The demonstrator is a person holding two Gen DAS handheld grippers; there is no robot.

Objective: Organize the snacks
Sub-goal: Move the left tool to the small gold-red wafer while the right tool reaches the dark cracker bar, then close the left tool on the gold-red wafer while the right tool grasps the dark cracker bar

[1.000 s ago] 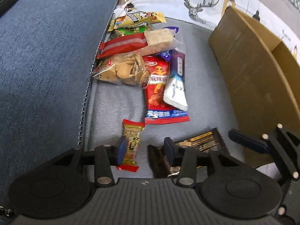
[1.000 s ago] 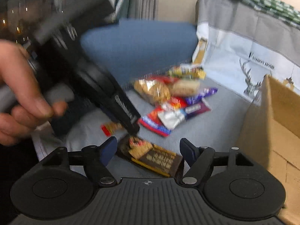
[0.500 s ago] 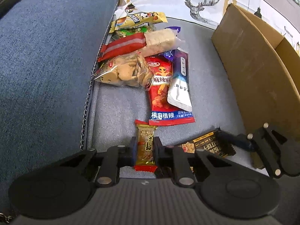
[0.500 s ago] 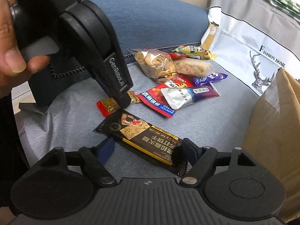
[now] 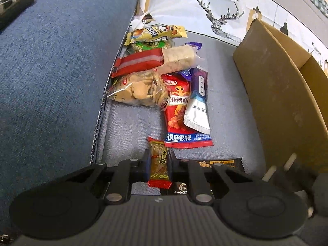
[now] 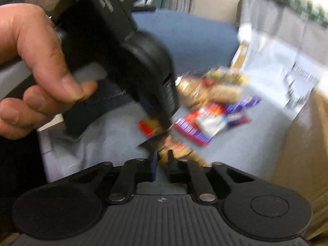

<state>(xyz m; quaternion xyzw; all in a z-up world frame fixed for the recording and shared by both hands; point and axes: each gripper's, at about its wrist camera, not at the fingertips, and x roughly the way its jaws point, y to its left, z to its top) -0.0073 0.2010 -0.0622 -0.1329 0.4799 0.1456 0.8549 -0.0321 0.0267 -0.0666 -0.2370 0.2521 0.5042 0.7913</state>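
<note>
Both grippers on target, one snack each. The left gripper [image 5: 158, 167] has its jaws nearly together on the small red-and-gold snack bar [image 5: 158, 164], which lies on the grey cushion [image 5: 131, 127] at the near end of the spread. The bar's long axis runs near-to-far, in line with the fingers, so the pads bear on its two long sides, with the far red end clear ahead of the tips and the near red end behind them. The jaws have just been closing, the bar between them. Just to its right, partly under the gripper body, sits the dark cracker pack [image 5: 220, 163]. In the right wrist view, which is blurred, the right gripper [image 6: 162, 162] has also just been closing; its narrow gap sits over the near part of the dark cracker pack [image 6: 174, 145], whose long axis slants from near right to far left. The pads appear to press on it, though blur leaves contact uncertain. The cardboard box [image 5: 283, 94] stands at the right of the cushion, open side up and nearer the right hand; I judge it the likely destination. The remaining pile [image 5: 164, 78] lies farther off, untouched
</note>
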